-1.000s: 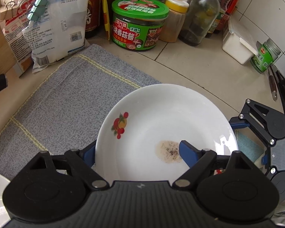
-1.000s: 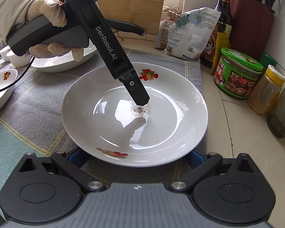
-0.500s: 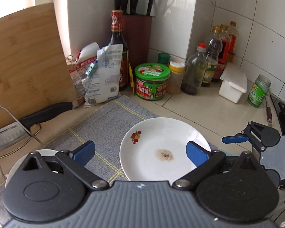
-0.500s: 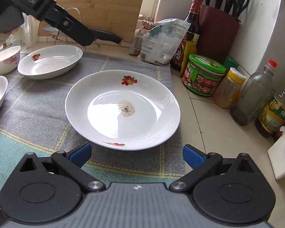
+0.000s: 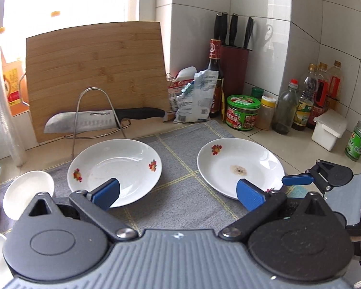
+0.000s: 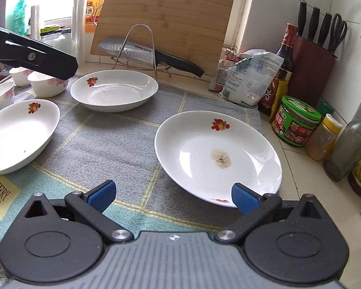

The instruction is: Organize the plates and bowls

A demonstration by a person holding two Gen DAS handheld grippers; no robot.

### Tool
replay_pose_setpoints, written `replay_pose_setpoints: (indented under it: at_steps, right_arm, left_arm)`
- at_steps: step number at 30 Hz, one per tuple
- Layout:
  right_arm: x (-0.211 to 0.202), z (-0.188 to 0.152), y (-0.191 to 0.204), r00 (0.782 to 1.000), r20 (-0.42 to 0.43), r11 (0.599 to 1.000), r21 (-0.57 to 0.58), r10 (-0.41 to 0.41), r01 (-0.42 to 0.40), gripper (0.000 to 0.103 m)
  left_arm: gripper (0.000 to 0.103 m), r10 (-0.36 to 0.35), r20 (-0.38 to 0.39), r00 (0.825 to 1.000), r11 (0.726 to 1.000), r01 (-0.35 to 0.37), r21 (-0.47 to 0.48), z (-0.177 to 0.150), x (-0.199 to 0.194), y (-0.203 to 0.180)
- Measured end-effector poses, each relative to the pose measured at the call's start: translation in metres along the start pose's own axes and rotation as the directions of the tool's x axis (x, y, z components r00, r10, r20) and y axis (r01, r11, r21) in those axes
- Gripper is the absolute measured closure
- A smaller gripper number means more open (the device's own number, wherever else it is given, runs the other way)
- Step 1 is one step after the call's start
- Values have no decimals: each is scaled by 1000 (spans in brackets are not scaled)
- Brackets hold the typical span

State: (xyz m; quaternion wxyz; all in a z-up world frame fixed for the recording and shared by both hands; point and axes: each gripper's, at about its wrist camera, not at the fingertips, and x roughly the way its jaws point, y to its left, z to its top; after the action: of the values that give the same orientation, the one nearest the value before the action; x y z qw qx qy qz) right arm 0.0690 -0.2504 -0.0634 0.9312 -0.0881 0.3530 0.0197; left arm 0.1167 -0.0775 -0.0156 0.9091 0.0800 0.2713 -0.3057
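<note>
Both tools hang above the grey mat (image 6: 122,144) with nothing gripped: the left gripper (image 5: 178,193) has its jaws spread wide, and the right gripper (image 6: 172,195) has its jaws spread just as wide. The step in hand looks like choosing the next dish to stack, most likely the stained plate (image 6: 217,156) onto the clean plate (image 6: 114,90), or the other way about. To do it well, I would bring one finger under the rim and one over it at the near edge, where the plate's lip lifts off the cloth, and close gently; glazed china is slick and a shallow pinch may let it tilt or slide out. Keep the lift level so the brown residue stays in the well. In the right wrist view the stained plate lies at about 1 o'clock from the jaws, its near rim just behind the right-hand pad, not between the fingers; the clean plate sits well off at 11 o'clock, near the knife (image 6: 146,55) on its wire stand, and a third plate (image 6: 19,134) lies at 10 o'clock by the small bowls (image 6: 48,84). In the left wrist view the clean plate (image 5: 114,168) is at 11 o'clock and the stained one at 1 o'clock, each partly hidden behind a pad, the mat between them
</note>
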Motion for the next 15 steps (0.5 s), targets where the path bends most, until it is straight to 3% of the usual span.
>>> replay_pose_setpoints:
  at_steps: [5,15]
  right_arm:
    - [-1,6,21,999,-8,999,4,42,-42,0]
    - [-16,24,73,999,-3,999,12,39,-39,0]
  left_arm:
    - [1,75,4,997,997,-75,-6,-27,-27,8]
    - [1,76,-17,997,997,-76,-16,-75,-83,45]
